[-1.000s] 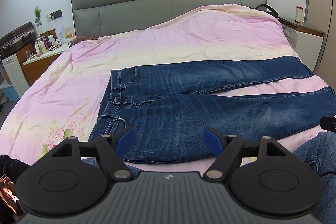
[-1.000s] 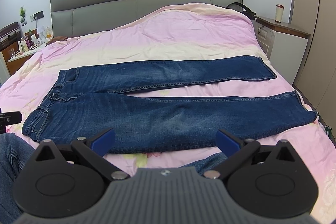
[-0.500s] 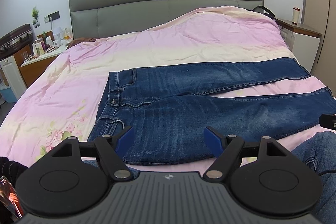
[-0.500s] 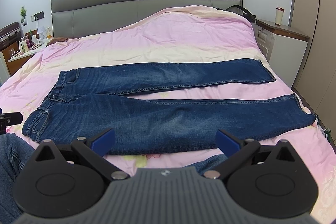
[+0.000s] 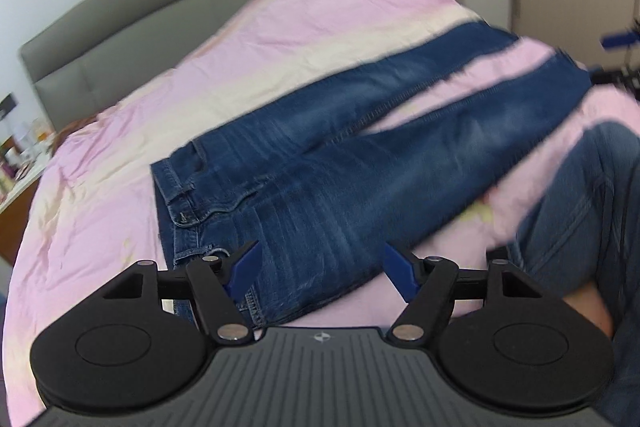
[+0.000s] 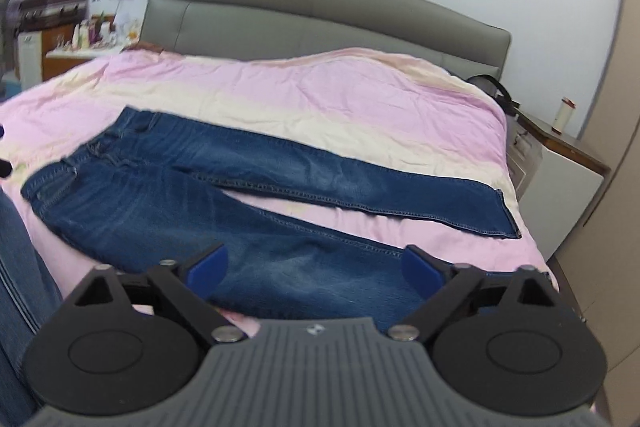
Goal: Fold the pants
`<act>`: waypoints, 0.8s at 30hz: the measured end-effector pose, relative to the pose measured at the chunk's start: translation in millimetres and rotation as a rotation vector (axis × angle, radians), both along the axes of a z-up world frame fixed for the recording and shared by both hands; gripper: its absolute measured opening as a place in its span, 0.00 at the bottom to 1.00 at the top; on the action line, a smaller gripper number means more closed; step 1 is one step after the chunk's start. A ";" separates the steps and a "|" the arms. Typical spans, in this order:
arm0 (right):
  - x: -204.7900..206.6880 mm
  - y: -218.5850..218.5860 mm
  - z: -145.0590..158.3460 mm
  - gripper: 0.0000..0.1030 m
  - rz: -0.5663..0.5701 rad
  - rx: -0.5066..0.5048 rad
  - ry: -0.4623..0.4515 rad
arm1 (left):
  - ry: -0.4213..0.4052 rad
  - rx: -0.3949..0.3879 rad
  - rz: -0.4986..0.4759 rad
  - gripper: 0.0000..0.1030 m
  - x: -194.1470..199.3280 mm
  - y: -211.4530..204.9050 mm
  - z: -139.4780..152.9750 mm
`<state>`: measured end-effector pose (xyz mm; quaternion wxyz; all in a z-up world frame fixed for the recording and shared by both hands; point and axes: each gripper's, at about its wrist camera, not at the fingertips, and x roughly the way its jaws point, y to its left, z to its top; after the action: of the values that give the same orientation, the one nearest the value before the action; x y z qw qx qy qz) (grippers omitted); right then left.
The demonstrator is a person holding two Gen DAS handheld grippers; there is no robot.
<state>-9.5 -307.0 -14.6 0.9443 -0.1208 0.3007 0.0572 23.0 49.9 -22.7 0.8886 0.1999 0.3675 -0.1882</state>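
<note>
- Left wrist view: the left gripper hangs over the near hip of the jeans, its blue fingertips spread wide with nothing between them.
- The jeans lie flat on the pink duvet, waistband toward the left side of the bed and both legs running away to the right, split in a narrow V with pink fabric showing between them.
- The left fingertip sits above the waistband corner near the side seam; the right fingertip is over the edge of the near leg. Whether either touches the denim cannot be told.
- The person's own jeans-clad leg fills the right side of this view, just beside the bed edge.
- Right wrist view: the right gripper is also wide apart and holds nothing, poised over the lower half of the near leg of the jeans.
- Behind the bed stands a grey padded headboard; a white nightstand to the right carries a cup.
- Both views are tilted and slightly blurred.
</note>
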 end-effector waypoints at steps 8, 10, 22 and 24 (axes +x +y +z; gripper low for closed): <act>56.4 -59.3 -37.5 0.58 0.067 -0.094 0.196 | 0.182 0.123 -0.141 0.77 41.1 -11.2 -43.2; 71.8 -76.1 -52.7 0.53 0.055 -0.114 0.252 | 0.207 0.139 -0.162 0.77 50.6 -21.0 -54.2; 134.6 -176.4 -141.0 0.51 0.017 -0.176 0.521 | 0.400 0.343 -0.246 0.74 96.4 -81.2 -131.5; 142.2 -180.7 -155.6 0.51 0.034 -0.194 0.560 | 0.432 0.365 -0.223 0.74 105.9 -83.9 -137.5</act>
<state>132.7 -487.7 -170.2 0.8075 -0.1948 0.5516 0.0749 129.0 -34.0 -160.2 0.7130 0.3507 0.5516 -0.2536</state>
